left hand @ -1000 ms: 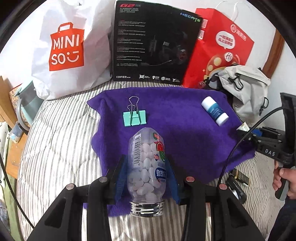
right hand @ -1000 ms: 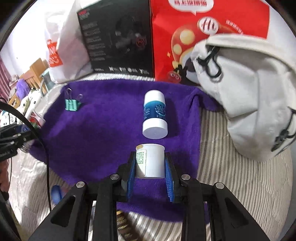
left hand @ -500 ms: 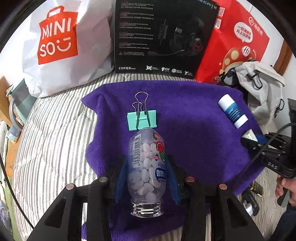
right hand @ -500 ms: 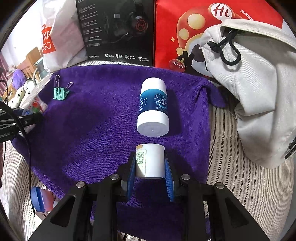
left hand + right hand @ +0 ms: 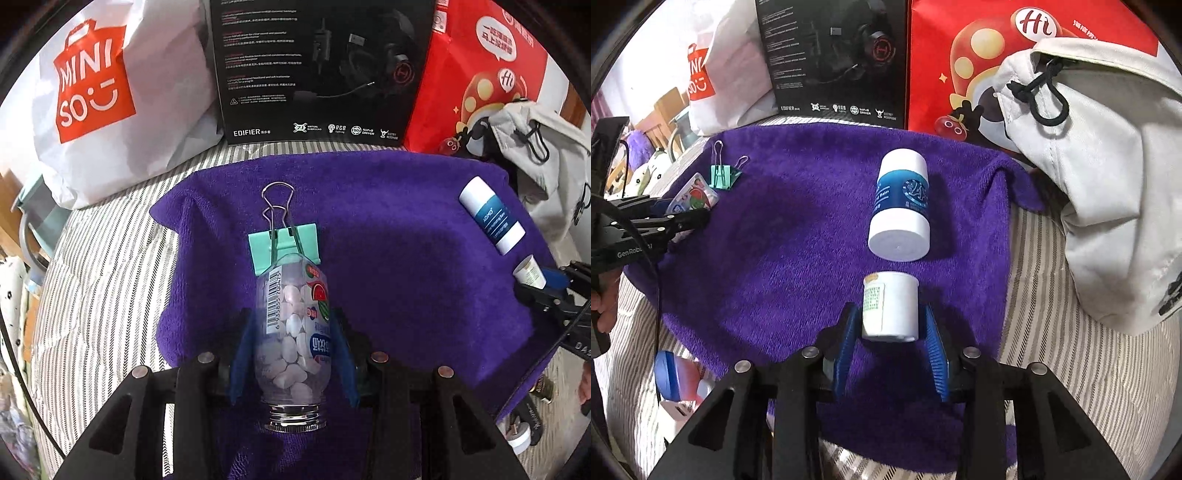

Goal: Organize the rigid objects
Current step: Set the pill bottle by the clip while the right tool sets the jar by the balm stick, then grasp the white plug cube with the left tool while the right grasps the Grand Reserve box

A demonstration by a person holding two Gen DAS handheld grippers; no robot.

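A clear candy bottle (image 5: 293, 332), cap toward the camera, is seen low at centre of the left wrist view between the blue pads of the left gripper (image 5: 293, 325); the pads are spread slightly wider than the bottle, and contact cannot be told. The bottle's far end is just at the green binder clip (image 5: 282, 245) on the purple towel (image 5: 406, 258). In the right wrist view, a small white jar (image 5: 890, 310) is seen at lower centre between the pads of the right gripper (image 5: 890, 321), a narrow gap visible on each side. A blue-and-white tube (image 5: 901, 210) is lying just beyond it, mid-frame. Bags and a black box (image 5: 831, 55) are ranged along the top edge.
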